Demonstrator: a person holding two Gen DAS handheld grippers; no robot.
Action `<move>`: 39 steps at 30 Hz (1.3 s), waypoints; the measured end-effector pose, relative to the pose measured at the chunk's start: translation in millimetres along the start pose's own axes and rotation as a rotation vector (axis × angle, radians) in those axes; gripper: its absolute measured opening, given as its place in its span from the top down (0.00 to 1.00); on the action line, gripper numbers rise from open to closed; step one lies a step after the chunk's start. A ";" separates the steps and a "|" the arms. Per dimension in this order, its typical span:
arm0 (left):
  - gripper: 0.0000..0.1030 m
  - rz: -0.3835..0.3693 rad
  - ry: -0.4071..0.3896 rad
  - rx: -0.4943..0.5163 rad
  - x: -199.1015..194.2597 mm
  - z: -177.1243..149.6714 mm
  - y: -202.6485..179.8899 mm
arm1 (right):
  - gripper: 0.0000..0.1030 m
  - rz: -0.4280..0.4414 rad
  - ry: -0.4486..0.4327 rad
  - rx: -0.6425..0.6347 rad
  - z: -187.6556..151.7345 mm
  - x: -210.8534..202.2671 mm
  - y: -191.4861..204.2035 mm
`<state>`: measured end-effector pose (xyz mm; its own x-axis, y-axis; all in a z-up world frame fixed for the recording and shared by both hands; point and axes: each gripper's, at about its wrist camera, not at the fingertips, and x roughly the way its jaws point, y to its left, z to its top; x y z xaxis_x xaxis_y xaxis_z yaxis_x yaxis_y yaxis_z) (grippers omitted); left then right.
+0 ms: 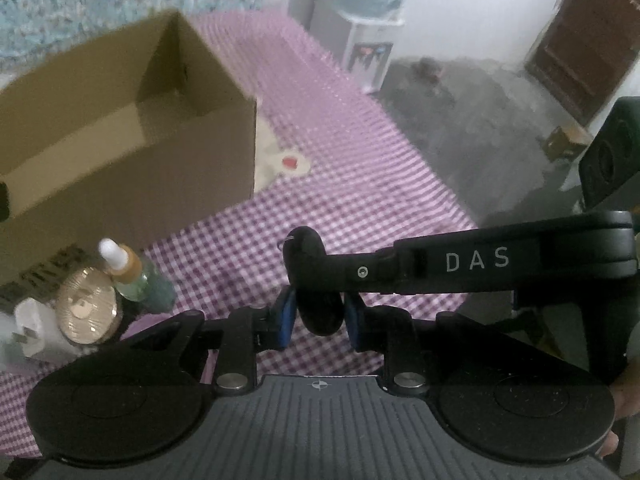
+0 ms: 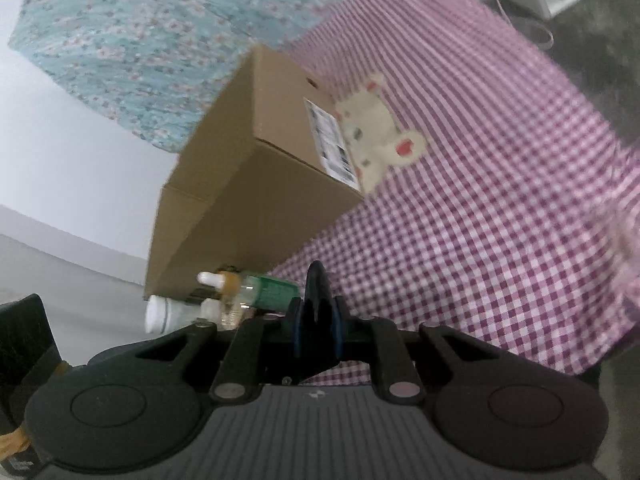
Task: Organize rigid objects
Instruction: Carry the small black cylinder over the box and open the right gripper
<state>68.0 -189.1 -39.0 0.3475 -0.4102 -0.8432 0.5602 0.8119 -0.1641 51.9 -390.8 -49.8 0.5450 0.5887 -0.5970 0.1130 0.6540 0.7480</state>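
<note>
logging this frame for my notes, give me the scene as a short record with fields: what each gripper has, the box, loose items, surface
left gripper: shut on a black rounded object
right gripper: shut on the same black object, seen edge-on
container: open cardboard box, what shows of its inside is bare
loose items: dropper bottle, gold round lid, white item, all beside the box
other: plush toy against the box
surface: purple checked cloth

A cardboard box [image 1: 128, 120] is sitting on the checked cloth [image 1: 352, 168]. A dropper bottle [image 1: 128, 272] and a round tin [image 1: 86, 308] are standing just before it; a soft toy [image 2: 380, 136] is lying beside it.
</note>
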 end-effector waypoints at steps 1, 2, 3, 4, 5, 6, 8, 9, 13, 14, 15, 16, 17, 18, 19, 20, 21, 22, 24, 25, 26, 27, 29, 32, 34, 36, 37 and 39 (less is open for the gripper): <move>0.76 -0.001 -0.017 0.003 -7.4 -0.4 -1.5 | 0.84 -0.001 -0.012 -0.015 -0.6 -5.5 5.9; 0.76 -0.002 -0.038 0.005 -16.2 -0.7 -2.8 | 0.84 -0.002 -0.024 -0.032 -1.1 -11.5 13.2; 0.76 -0.003 -0.058 0.007 -24.8 -0.7 -3.4 | 0.85 -0.002 -0.037 -0.051 -1.4 -16.6 20.9; 0.76 -0.002 -0.081 0.008 -35.3 -1.0 -4.0 | 0.84 -0.001 -0.050 -0.071 -2.3 -22.3 29.7; 0.76 0.001 -0.105 0.006 -46.2 -1.3 -3.7 | 0.84 0.002 -0.064 -0.094 -2.8 -28.4 38.9; 0.76 0.006 -0.127 0.004 -56.2 -1.4 -2.6 | 0.84 0.007 -0.074 -0.114 -3.0 -33.0 47.2; 0.76 0.023 -0.174 -0.005 -78.0 -1.0 2.7 | 0.84 0.025 -0.090 -0.153 -1.4 -40.5 66.0; 0.76 0.034 -0.193 -0.012 -86.9 -0.5 6.1 | 0.85 0.042 -0.096 -0.181 0.6 -42.9 78.2; 0.76 0.091 -0.259 -0.052 -122.1 5.3 30.5 | 0.85 0.120 -0.079 -0.250 14.5 -35.2 120.1; 0.76 0.107 -0.268 -0.064 -129.4 7.6 38.7 | 0.85 0.139 -0.067 -0.267 19.5 -29.6 130.8; 0.76 0.120 -0.270 -0.076 -133.8 9.7 47.6 | 0.85 0.155 -0.052 -0.283 24.6 -22.5 140.8; 0.76 0.129 -0.269 -0.094 -138.3 13.2 57.7 | 0.85 0.171 -0.029 -0.293 31.2 -12.6 151.4; 0.76 0.134 -0.265 -0.112 -140.3 16.8 67.2 | 0.85 0.185 -0.002 -0.296 38.2 -1.2 160.5; 0.76 0.133 -0.259 -0.133 -143.5 21.2 79.1 | 0.85 0.195 0.023 -0.298 43.8 9.9 168.3; 0.76 0.132 -0.248 -0.160 -143.4 26.6 92.7 | 0.85 0.201 0.053 -0.295 51.6 24.1 177.0; 0.76 0.134 -0.238 -0.176 -140.7 30.3 103.1 | 0.85 0.205 0.082 -0.287 58.5 37.1 184.4; 0.76 0.139 -0.226 -0.189 -137.7 35.1 112.0 | 0.88 0.211 0.113 -0.275 64.2 50.6 192.0; 0.76 0.149 -0.212 -0.204 -133.6 40.5 121.2 | 0.89 0.214 0.150 -0.252 73.5 67.4 197.6; 0.76 0.155 -0.180 -0.236 -124.9 50.2 141.5 | 0.89 0.205 0.202 -0.237 84.6 94.2 207.9; 0.76 0.152 -0.162 -0.260 -119.0 54.8 152.1 | 0.89 0.191 0.222 -0.230 91.3 107.8 211.7; 0.76 0.146 -0.145 -0.281 -113.6 61.2 163.4 | 0.89 0.176 0.243 -0.222 99.5 123.7 215.3; 0.76 0.137 -0.133 -0.299 -107.4 66.5 172.7 | 0.89 0.162 0.255 -0.213 105.4 135.7 216.9; 0.76 0.145 -0.109 -0.345 -96.0 73.0 190.7 | 0.89 0.137 0.269 -0.193 116.8 157.2 218.3; 0.76 0.164 -0.099 -0.382 -84.3 81.4 210.7 | 0.89 0.131 0.281 -0.136 131.3 176.2 211.8; 0.75 0.147 -0.108 -0.394 -86.5 82.4 215.9 | 0.89 0.141 0.278 -0.124 136.0 178.2 209.1; 0.75 0.150 -0.121 -0.386 -91.6 81.0 215.6 | 0.89 0.156 0.272 -0.121 134.3 169.7 203.2; 0.74 0.160 -0.128 -0.379 -95.6 79.4 215.8 | 0.89 0.160 0.266 -0.123 134.1 166.0 202.5; 0.73 0.169 -0.143 -0.376 -101.9 77.6 217.1 | 0.89 0.174 0.256 -0.122 135.7 156.2 198.2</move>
<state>212.6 -3.2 51.1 0.5262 -0.2909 -0.7991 0.1829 0.9564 -0.2277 272.2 -233.7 44.6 0.3195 0.7866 -0.5284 -0.0720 0.5762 0.8141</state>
